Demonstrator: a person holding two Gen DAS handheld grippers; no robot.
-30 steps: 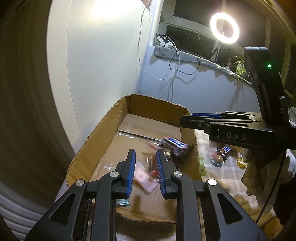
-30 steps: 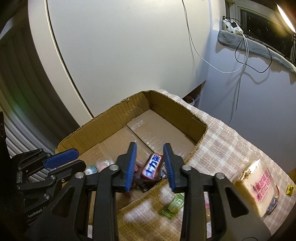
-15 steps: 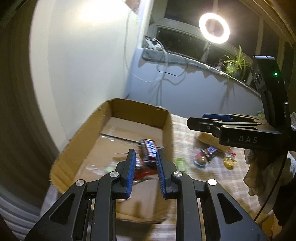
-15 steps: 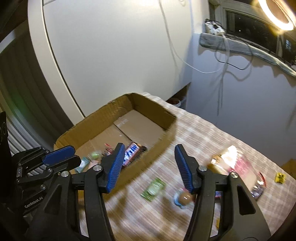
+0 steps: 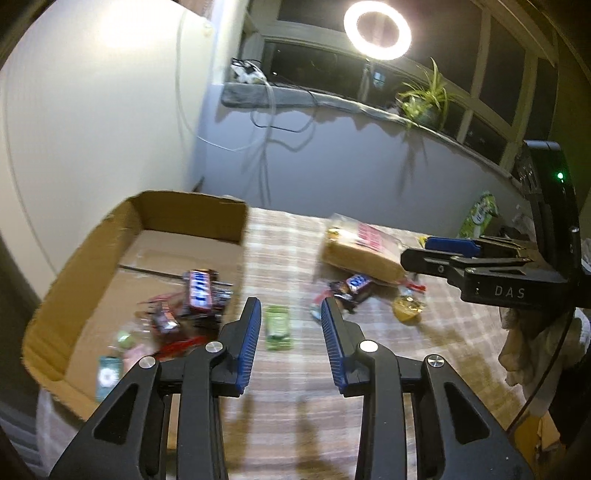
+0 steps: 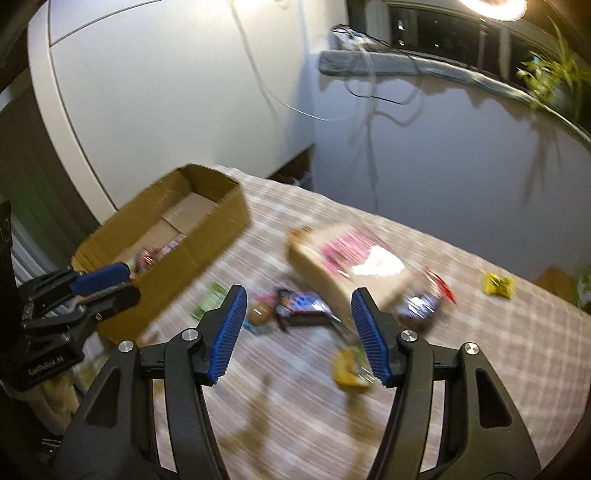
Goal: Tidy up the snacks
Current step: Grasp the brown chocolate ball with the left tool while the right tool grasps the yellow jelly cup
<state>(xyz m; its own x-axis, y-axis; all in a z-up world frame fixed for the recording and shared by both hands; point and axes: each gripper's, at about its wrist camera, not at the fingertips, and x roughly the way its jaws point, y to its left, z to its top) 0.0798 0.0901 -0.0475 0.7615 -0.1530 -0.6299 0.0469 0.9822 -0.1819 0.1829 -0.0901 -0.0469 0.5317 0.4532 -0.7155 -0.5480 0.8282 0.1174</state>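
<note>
Now both of my grippers, the left gripper (image 5: pixel 290 341) and right gripper (image 6: pixel 297 332), swing spread and empty off the cardboard box (image 5: pixel 188 218), where the bars now lie to their left, toward the loose snacks (image 6: pixel 299 304) on the counter (image 6: pixel 480 350) ahead.

Lighting: you have one ring light (image 5: pixel 377 34) above the sill, blown out white, with its glare patch high on the wall (image 5: pixel 122 33). The room is dim and the windows are dark. Shadows: your grippers cast soft ones forward on the tablecloth (image 5: pixel 295 435); the cables cast theirs on the wall. Blur: motion smear on the snacks, box (image 6: pixel 192 236) and bread bag (image 6: pixel 354 266), heavier in your right view. Distortion: fisheye bending, black corners.
</note>
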